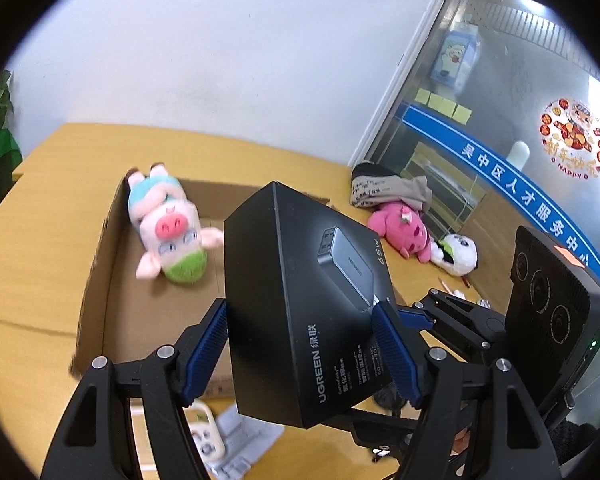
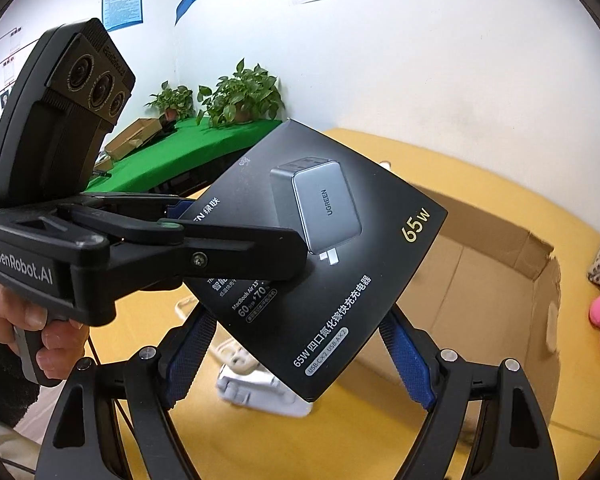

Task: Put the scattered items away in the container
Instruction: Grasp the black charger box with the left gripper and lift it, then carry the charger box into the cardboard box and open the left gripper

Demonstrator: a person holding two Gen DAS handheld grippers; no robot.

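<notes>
Both the left tongs (image 1: 300, 344) and right tongs (image 2: 300, 344) clamp the black UGREEN charger box (image 1: 300, 280) above the cardboard box (image 1: 100, 280).

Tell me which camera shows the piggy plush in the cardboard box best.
The left wrist view. There the pig plush lies in full sight inside the cardboard box, beyond the black charger box held between the grippers. The right wrist view shows only part of the cardboard box; the charger box covers the rest, so no pig shows.

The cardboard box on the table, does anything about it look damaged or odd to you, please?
Yes: the cardboard box has a ragged, torn top edge on its far wall, and a pig plush lies in it upside down. Nothing else in the box looks amiss.
</notes>
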